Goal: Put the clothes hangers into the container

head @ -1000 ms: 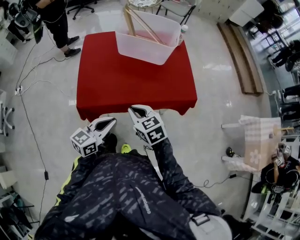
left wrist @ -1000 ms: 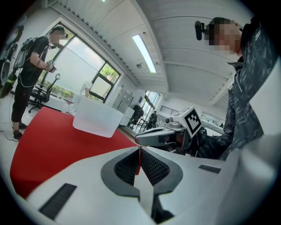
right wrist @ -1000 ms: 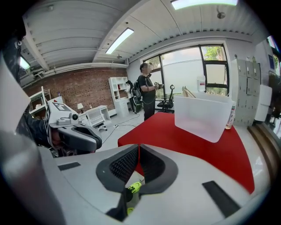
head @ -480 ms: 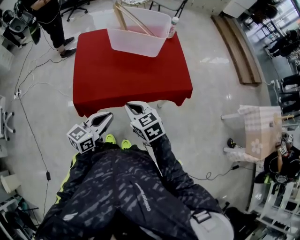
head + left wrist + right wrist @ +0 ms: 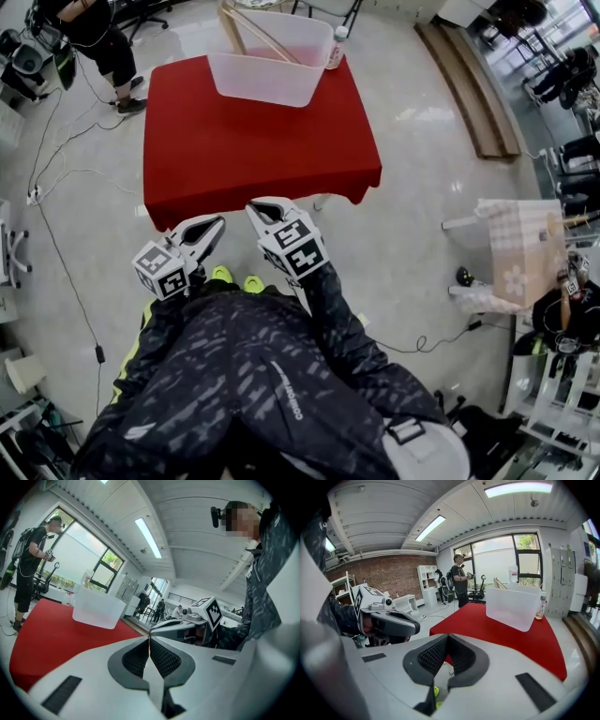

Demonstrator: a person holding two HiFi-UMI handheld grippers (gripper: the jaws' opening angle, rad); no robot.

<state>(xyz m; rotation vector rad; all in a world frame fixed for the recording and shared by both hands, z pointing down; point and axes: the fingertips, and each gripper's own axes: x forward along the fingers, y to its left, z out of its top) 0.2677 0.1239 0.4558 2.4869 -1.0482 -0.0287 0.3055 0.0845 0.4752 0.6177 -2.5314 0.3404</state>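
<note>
A translucent white container (image 5: 267,66) stands at the far edge of the red table (image 5: 253,141). Wooden clothes hangers (image 5: 246,28) stick out of its left side. Both grippers hang in front of my body, short of the table's near edge and far from the container. My left gripper (image 5: 214,225) is shut with nothing in it, and so is my right gripper (image 5: 259,206). In the left gripper view the jaws (image 5: 149,640) meet, with the container (image 5: 98,609) beyond. In the right gripper view the closed jaws (image 5: 447,638) point toward the container (image 5: 513,604) and the hangers (image 5: 499,583).
A plastic bottle (image 5: 335,45) stands beside the container's right corner. A person (image 5: 94,42) stands at the far left, with cables on the floor nearby. Wooden boards (image 5: 478,94) lie on the floor at the right. A small cloth-covered table (image 5: 516,262) stands at the right.
The table and container have slid up and left in the head view. Both grippers stay shut and close to my body.
</note>
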